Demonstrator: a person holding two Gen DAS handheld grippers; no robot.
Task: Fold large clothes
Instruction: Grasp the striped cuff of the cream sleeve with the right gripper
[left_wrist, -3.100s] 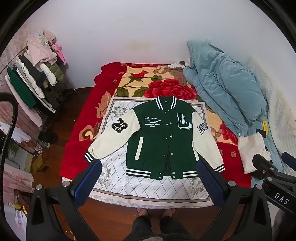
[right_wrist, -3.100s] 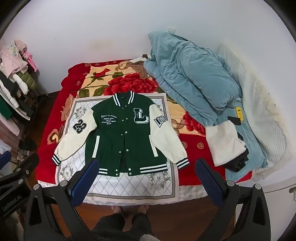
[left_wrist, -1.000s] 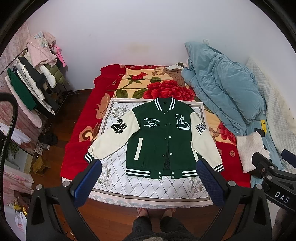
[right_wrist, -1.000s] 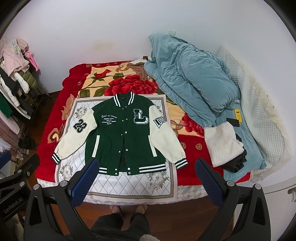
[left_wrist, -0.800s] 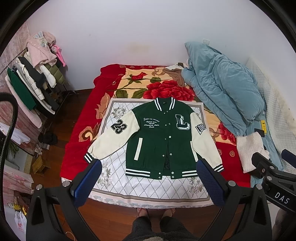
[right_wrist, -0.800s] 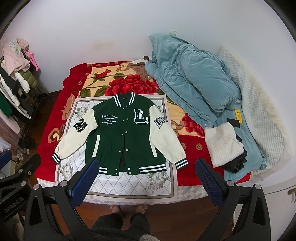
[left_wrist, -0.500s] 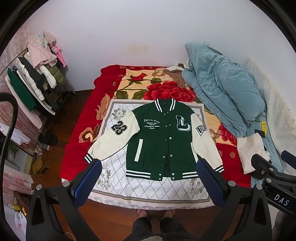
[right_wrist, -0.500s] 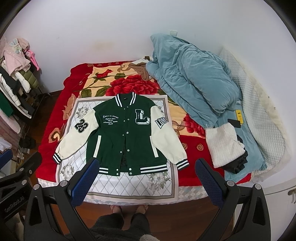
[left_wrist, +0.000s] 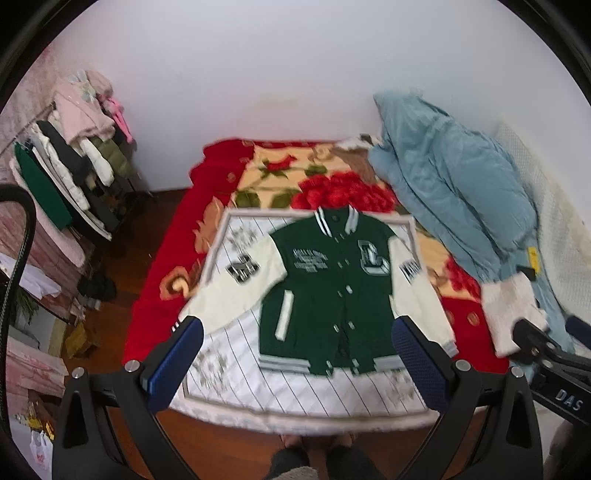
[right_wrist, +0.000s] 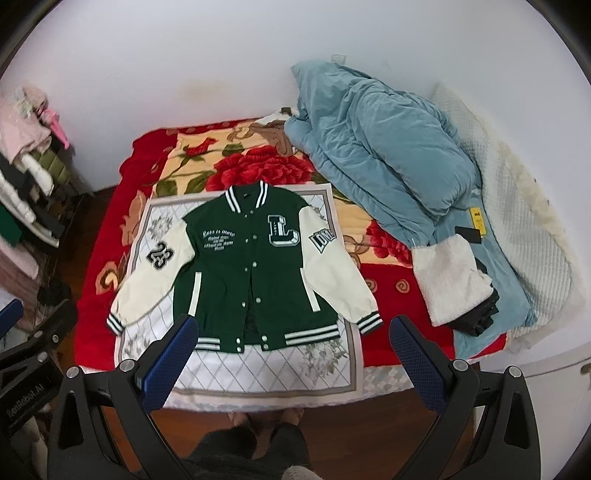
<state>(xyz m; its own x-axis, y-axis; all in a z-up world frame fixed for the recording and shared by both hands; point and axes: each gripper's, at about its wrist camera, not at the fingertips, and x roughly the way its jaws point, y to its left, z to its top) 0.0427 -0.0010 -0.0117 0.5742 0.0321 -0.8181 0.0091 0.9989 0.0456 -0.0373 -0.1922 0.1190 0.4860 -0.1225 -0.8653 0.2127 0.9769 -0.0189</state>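
A green varsity jacket with cream sleeves lies spread flat, front up and buttoned, on a white quilted cloth over the bed. Both sleeves angle outward and down. My left gripper hangs open high above the jacket's hem, with nothing between its blue pads. My right gripper is open too, equally high and empty. Each gripper's body shows at the edge of the other's view. The left wrist view is blurred.
A red floral blanket covers the bed. A heaped blue duvet and a white fleece bundle lie at the right. A rack of hanging clothes stands at the left. The person's feet are on the wooden floor at the bed's near edge.
Both cameras have moved closer to the bed, so the jacket looks larger. The left view has turned blurry from motion. The jacket itself has not moved.
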